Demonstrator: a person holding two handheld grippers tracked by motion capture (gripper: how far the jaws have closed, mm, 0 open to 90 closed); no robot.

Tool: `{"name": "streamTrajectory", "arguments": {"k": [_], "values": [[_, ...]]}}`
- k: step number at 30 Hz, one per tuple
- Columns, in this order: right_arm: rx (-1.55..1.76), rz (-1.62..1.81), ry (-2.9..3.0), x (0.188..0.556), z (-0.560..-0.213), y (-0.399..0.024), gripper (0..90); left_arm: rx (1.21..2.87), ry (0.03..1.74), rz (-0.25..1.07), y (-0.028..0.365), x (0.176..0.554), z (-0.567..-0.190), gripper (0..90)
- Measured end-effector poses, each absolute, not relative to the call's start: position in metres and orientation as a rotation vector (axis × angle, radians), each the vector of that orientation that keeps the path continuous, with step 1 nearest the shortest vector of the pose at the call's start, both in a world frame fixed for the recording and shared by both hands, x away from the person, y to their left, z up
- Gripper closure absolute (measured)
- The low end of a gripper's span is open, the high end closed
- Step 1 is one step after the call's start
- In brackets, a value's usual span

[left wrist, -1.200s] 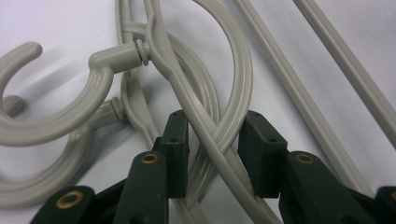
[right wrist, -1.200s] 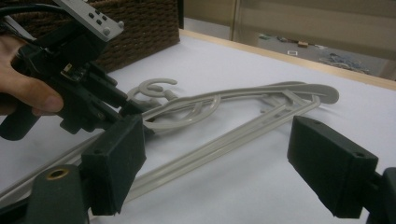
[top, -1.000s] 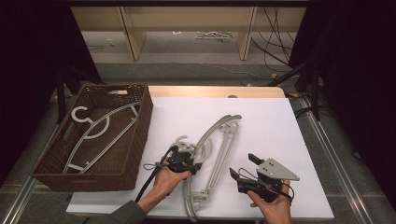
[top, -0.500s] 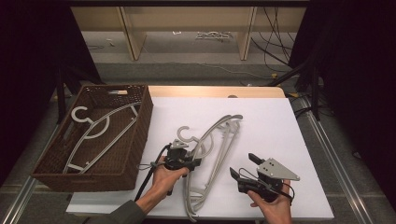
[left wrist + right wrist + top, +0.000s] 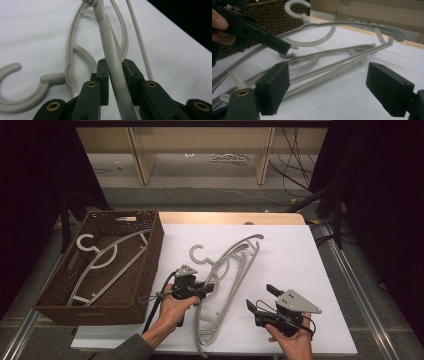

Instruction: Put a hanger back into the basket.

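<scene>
So the left gripper (image 5: 200, 289) has its jaws clamped on one arm of the top grey plastic hanger (image 5: 227, 265), and in the left gripper view that arm runs straight up between the two black pads, so the bar lies along the jaws' line rather than across them. That hanger looks tilted up off a second hanger (image 5: 332, 62) lying flat on the white table cover (image 5: 300, 255), hook end pointing toward the wicker basket (image 5: 145, 270). The right gripper (image 5: 262, 302) sits just off to the side, jaws wide apart with nothing between them, and the hangers' long axis slants across in front of it. The left hand is clearly nearer. The hangers are smooth, thin moulded plastic and probably slippery; the basket is rough woven brown with another hanger (image 5: 102, 262) already inside it.
</scene>
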State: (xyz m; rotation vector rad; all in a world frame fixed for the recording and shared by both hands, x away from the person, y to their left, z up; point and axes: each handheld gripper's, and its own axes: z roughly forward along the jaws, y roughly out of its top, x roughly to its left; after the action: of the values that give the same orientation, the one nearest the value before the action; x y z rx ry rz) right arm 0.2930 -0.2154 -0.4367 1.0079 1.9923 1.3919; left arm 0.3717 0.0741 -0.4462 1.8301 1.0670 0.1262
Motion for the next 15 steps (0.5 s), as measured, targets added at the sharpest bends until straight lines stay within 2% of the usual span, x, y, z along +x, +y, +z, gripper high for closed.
{"name": "streamTrajectory", "arguments": {"k": [15], "values": [[1.006,1.391,1.993,0.293,-0.437,-0.216,20.0,1.768,1.046,0.183,0.089,0.374,-0.422,79.2]]}}
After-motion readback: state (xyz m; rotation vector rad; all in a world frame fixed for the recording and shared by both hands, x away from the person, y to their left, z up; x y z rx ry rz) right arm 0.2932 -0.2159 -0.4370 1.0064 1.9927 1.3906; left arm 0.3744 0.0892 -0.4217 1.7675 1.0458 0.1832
